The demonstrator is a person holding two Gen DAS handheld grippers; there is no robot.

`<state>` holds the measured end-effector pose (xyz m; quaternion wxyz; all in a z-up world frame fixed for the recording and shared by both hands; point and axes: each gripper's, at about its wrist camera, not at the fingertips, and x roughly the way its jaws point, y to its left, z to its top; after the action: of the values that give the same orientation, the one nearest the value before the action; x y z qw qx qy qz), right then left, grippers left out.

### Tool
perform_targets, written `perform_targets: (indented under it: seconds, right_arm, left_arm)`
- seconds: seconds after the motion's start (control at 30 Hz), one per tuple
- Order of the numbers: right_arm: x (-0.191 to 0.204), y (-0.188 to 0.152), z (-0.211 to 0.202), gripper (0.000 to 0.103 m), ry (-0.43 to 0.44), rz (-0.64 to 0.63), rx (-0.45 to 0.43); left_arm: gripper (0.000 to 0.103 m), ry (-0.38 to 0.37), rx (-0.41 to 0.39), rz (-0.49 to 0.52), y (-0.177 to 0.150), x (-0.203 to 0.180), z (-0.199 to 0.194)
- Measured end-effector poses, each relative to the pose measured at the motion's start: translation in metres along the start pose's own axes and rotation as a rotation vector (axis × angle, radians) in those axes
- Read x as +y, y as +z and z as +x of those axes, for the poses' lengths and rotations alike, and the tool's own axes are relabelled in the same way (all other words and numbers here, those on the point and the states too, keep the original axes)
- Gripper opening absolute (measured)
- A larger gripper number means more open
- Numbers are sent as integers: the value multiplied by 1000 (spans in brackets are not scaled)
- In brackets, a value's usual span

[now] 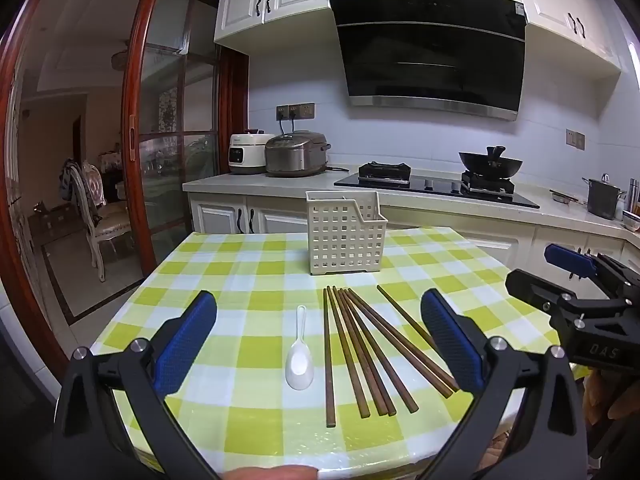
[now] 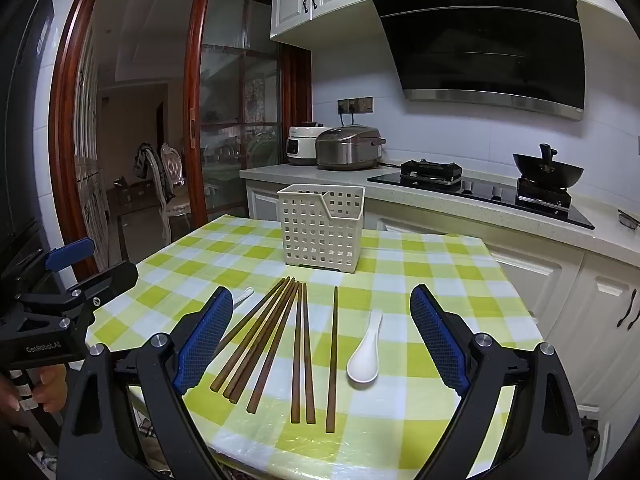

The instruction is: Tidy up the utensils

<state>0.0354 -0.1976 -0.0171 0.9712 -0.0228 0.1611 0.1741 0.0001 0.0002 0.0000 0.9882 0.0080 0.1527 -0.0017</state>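
chopsticks (image 1: 360, 352) loose on table (image 1: 248, 264) | left gripper (image 1: 318, 340) wide, empty | right gripper (image 2: 322, 336) wide, empty

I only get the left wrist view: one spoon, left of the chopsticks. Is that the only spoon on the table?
Observer: No. A second spoon lies right of the chopsticks, hidden from you behind a finger of the left tongs.
Reviewer: Are the right tongs gripping anything?
Observer: No. The right tongs are wide open and empty.
Reviewer: What holds the left tongs?
Observer: A hand wrapped around their handle.
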Motion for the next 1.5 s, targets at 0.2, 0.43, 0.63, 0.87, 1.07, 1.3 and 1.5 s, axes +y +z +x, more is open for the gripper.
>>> perform_targets:
  seconds: [0.2,0.43,0.63,0.87,1.07,1.3,1.5]
  right_arm:
    - [0,0,0,85,3,3,-9]
    - [0,1,-1,85,2,5,-14]
    - [1,0,-2,85,5,6,-14]
    - [4,0,-3,85,9,5,-14]
    - [3,-2,3,85,20,4,-15]
    - [4,-1,3,85,20,4,-15]
    - [4,0,3,85,19,4,-14]
  left_arm:
    - [99,-5,4,-5,0,0,0]
    - [99,-7,6,-11,-1,8,1]
    - [99,-6,10,-8,0,7,1]
    - [99,-9,12,-8,0,7,1]
    - [99,-8,13,-8,-4,6,4]
    - [99,-9,14,-7,-4,7,4]
    - [99,-8,13,-7,-7,5,3]
